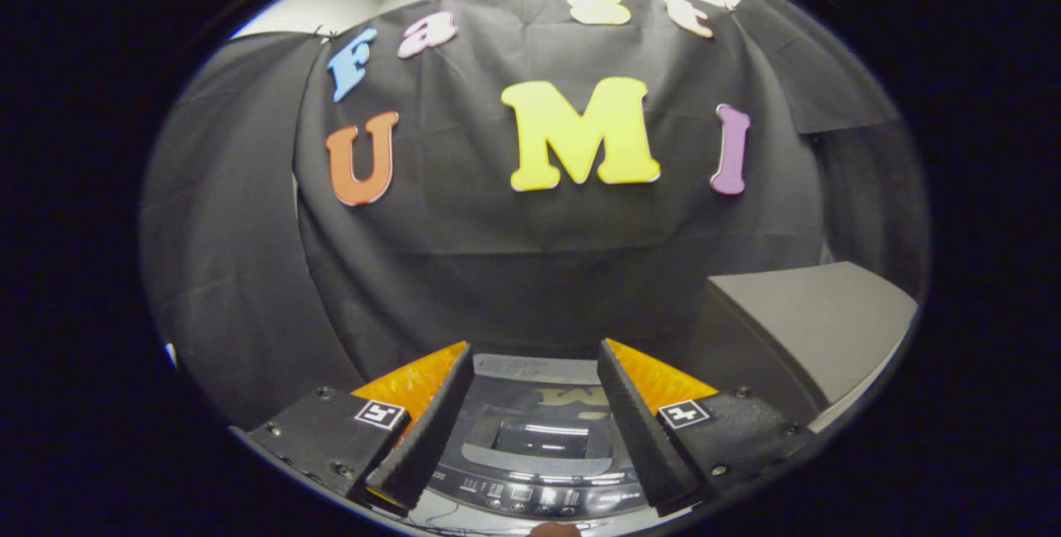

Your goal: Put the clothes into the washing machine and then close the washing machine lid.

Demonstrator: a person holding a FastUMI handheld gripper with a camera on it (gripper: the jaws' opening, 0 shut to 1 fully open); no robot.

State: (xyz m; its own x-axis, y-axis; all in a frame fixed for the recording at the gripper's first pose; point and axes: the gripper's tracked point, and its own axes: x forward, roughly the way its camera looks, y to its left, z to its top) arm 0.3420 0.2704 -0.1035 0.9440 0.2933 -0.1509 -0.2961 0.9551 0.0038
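The gripper [535, 355], fingers apart and empty, hovers over the washing machine [530, 446] with its lid [535, 417] apparently down (a gray box [808, 330] at three o'clock), risking a glancing knock.

- Rides on the claw [535, 404], looking forward along its spread fingers
- Sits close above the washing machine [530, 446], angled slightly down at its shut lid
- Faces the booth wall [514, 272] beyond
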